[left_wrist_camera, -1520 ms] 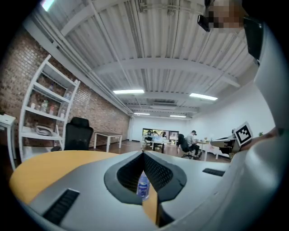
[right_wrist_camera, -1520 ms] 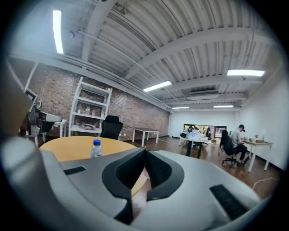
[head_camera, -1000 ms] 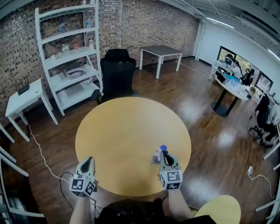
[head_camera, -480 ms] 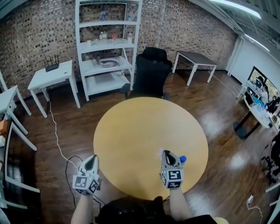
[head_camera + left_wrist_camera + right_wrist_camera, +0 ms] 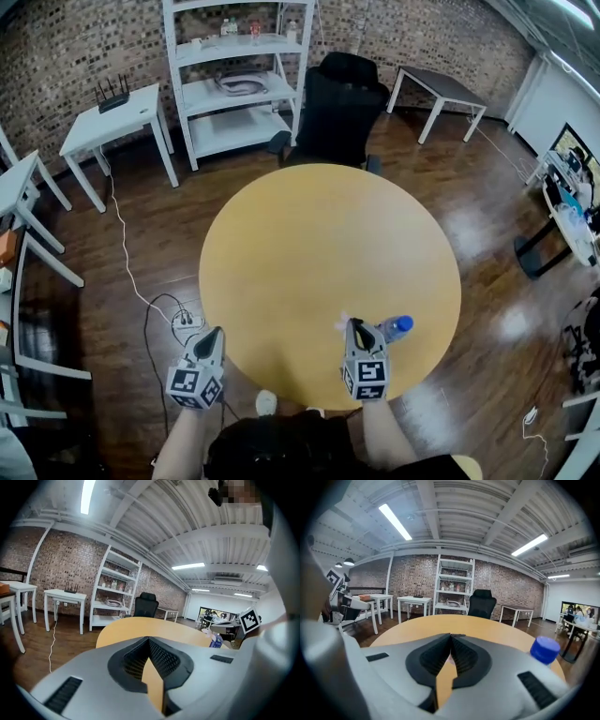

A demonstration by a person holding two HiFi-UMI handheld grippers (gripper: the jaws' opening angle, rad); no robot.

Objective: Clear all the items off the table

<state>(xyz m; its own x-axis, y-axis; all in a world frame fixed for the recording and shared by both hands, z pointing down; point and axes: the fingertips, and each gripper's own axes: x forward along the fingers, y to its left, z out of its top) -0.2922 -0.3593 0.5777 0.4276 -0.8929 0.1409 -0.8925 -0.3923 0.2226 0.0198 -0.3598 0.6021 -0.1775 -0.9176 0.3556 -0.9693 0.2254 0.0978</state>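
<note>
Head view shows the one item that remains, a bottle (image 5: 394, 328) with a blue cap, near the front right edge of the tabletop (image 5: 319, 234). It is just beside your right gripper (image 5: 357, 327), on its right side. One second ago this bottle appeared in front of the fingertips and a little to their left, so the right gripper has slid past it and is no longer lined up with it. The view itself has also swung, and the white shelf is now at the top centre.

Your right fingers (image 5: 464, 657) are pressed together and the blue cap is outside them, to the right; a pale pink spot shows at the tips, but I cannot tell what it is. Your left gripper (image 5: 212, 336) hangs off the front left edge of the tabletop, as before, and its fingers (image 5: 161, 660) are also together, with nothing between them.

For the task this means, I think, that nothing is grasped yet. You probably need to open the right fingers and turn them toward the bottle.
</note>
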